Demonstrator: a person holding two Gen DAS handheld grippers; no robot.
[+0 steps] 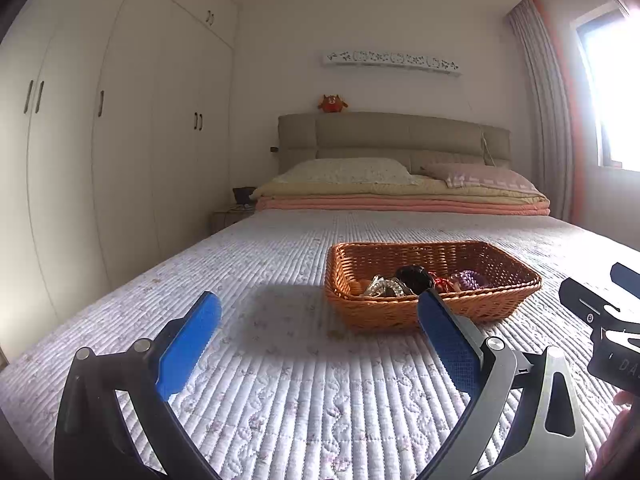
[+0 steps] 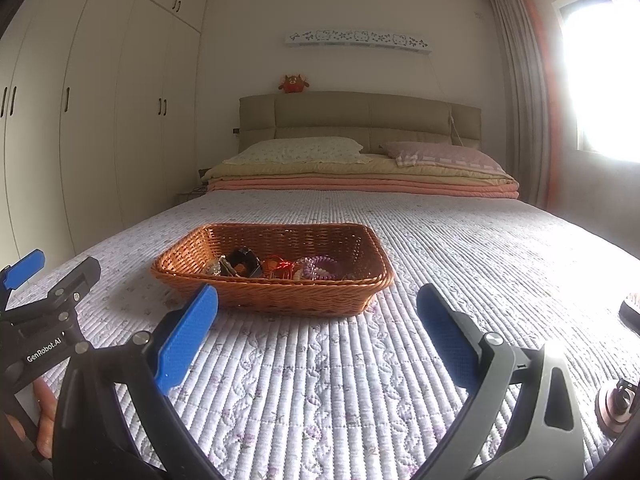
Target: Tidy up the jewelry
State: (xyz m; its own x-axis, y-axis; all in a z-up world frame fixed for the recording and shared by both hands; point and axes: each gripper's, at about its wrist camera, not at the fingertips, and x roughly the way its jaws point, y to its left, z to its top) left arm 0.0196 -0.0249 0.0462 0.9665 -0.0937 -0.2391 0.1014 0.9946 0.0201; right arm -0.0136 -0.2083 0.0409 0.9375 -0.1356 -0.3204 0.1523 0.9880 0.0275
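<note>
Your left tongs (image 1: 320, 336) and right tongs (image 2: 318, 320) are both wide open and hold nothing. The jewelry (image 2: 276, 267) lies together in the basket (image 2: 280, 300) on the bed (image 2: 440, 240), at 12 o'clock from your right tongs. Whether the sorting is finished or waiting, you cannot tell.

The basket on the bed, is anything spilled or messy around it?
Nothing is spilled. The wicker basket sits flat on the quilt, with the jewelry heaped in a jumble inside: a black band, a purple coil, something red. Both grippers are open and empty.
</note>
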